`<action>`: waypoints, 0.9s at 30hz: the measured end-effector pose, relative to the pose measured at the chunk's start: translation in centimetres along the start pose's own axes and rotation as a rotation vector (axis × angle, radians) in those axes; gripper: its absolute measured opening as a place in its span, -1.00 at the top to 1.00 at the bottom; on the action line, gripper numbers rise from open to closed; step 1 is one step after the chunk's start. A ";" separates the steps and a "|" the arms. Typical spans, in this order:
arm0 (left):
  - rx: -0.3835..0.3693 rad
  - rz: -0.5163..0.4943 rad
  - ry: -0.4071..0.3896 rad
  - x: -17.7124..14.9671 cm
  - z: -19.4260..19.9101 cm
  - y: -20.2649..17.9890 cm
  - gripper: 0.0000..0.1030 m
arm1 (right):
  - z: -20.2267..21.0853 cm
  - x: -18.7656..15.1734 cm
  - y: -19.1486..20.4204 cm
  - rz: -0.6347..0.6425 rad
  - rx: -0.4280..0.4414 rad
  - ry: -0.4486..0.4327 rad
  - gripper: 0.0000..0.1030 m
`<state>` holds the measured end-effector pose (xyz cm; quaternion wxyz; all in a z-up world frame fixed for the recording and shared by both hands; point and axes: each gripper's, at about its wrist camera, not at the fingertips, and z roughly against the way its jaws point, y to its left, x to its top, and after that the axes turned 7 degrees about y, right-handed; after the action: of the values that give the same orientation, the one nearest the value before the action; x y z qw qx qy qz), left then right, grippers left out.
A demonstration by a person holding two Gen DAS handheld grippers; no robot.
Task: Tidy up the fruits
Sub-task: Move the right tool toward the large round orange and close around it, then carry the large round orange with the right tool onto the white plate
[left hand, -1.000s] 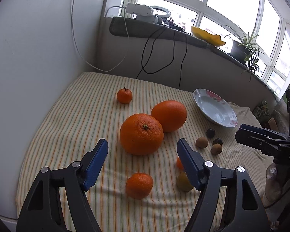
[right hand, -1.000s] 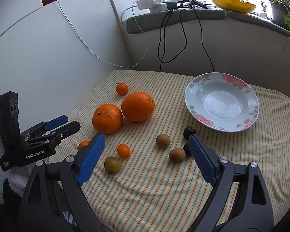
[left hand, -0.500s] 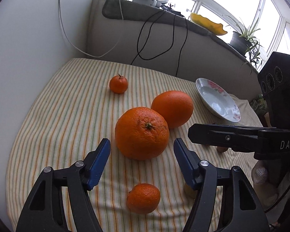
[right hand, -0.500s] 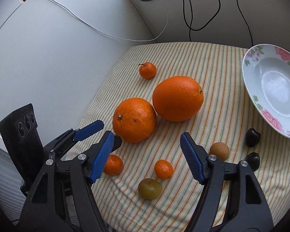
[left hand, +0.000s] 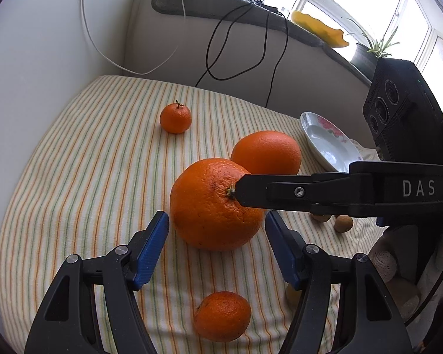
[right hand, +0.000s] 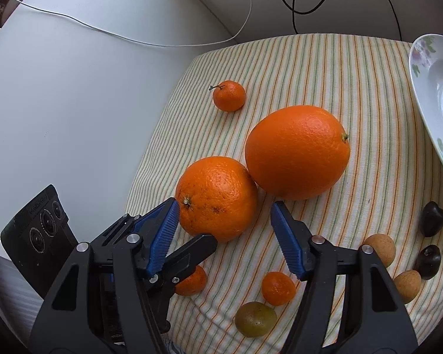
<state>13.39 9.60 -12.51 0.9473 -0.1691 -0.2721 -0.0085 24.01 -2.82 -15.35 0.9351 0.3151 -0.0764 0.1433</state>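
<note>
On striped cloth (left hand: 82, 177), dimpled round orange (left hand: 212, 206) between ribbed jaws.

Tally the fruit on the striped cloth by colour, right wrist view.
Orange: 5, two big oranges, three small mandarins
Green-yellow: 1
Tan-brown: 2
Dark, near black: 2
Total: 10
</note>
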 end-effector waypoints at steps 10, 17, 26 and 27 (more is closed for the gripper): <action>0.007 -0.002 -0.001 0.1 -0.4 -0.1 -0.30 | -2.3 1.6 0.0 -0.008 0.018 0.009 -0.17; 0.027 -0.007 -0.014 -0.1 0.0 -0.3 -0.29 | -1.5 0.8 0.8 0.007 0.014 0.004 -0.15; 0.058 -0.021 -0.053 -0.4 1.6 -1.1 -0.28 | -0.6 -0.4 0.8 0.023 0.034 -0.016 -0.14; 0.060 -0.025 -0.059 -0.4 1.9 -1.3 -0.28 | -0.1 -0.8 0.7 0.026 0.037 -0.023 -0.14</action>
<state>11.96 8.97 -10.79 0.9433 -0.1375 -0.3021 -0.0072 23.04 -2.42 -15.25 0.9262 0.3331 -0.0884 0.1531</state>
